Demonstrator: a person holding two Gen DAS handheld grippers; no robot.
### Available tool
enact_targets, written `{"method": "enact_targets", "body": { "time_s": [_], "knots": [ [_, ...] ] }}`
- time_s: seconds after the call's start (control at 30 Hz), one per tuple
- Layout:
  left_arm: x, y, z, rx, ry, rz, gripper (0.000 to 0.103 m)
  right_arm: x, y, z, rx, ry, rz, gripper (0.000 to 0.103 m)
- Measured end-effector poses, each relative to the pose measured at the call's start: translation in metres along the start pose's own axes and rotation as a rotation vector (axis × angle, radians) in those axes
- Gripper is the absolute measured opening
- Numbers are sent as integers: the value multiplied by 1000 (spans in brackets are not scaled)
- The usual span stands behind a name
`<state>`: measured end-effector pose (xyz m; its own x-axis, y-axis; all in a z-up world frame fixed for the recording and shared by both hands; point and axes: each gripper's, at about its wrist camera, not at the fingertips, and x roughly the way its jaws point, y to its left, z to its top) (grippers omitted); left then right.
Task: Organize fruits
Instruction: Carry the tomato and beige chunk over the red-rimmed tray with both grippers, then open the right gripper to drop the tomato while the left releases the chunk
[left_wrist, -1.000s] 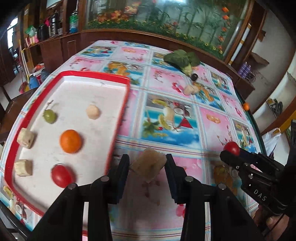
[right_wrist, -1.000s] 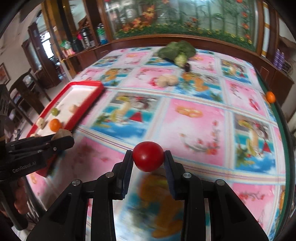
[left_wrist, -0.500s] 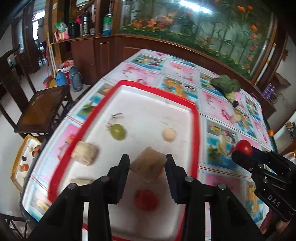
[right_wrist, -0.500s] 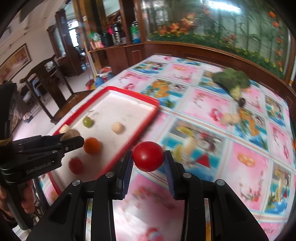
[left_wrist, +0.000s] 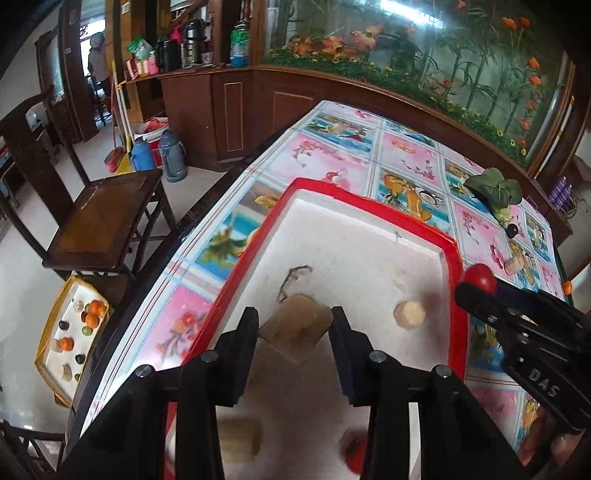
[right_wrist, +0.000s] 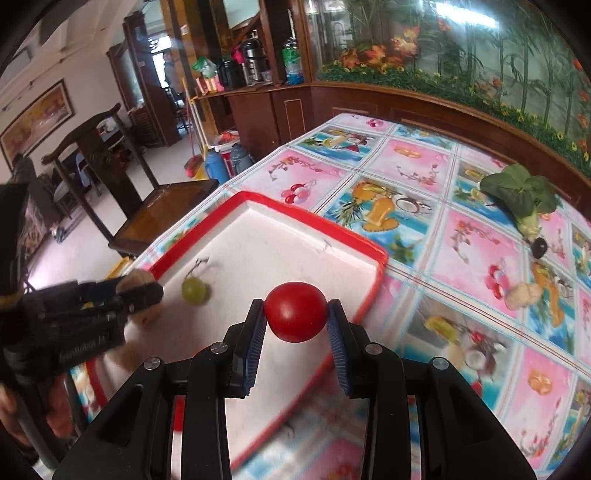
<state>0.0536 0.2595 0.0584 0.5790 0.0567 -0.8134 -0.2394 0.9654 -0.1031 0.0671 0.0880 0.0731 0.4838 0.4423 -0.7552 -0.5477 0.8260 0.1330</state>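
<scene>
Two grippers loaded, both over red-rimmed tray (right_wrist: 373, 295). Left gripper (left_wrist: 294, 326) clamped on tan cube chunk (left_wrist: 295, 330), right gripper (right_wrist: 295, 314) clamped on red tomato (right_wrist: 295, 312); likely held above white tray floor for drop beside green grape (right_wrist: 194, 290). Leafy greens (right_wrist: 517, 192) far right on tabletop (right_wrist: 461, 229).

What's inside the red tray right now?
In the red tray: a green grape, pale round piece, beige chunk and red fruit. The gripper fingers cover whatever lies beneath.
</scene>
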Motion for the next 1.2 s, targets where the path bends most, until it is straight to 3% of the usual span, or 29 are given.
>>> {"method": "enact_targets", "body": {
  "time_s": [0.2, 0.4, 0.9, 0.97, 1.03, 1.2],
  "knots": [
    [24, -21, 20, 36, 8, -7, 42, 31, -9, 10, 37, 49, -24, 33],
    [51, -29, 35, 60, 38, 7, 42, 49, -5, 8, -7, 80, -54, 33],
    [76, -32, 35, 70, 65, 37, 43, 70, 0, 8, -61, 107, -64, 33],
    [76, -34, 34, 87, 62, 48, 44, 71, 0, 7, -63, 109, -67, 34],
    [76, -35, 34, 91, 63, 66, 56, 70, 0, 7, -61, 110, -69, 35],
    [77, -29, 33, 64, 78, 70, 64, 66, -1, 7, -53, 116, -87, 41]
  ]
}}
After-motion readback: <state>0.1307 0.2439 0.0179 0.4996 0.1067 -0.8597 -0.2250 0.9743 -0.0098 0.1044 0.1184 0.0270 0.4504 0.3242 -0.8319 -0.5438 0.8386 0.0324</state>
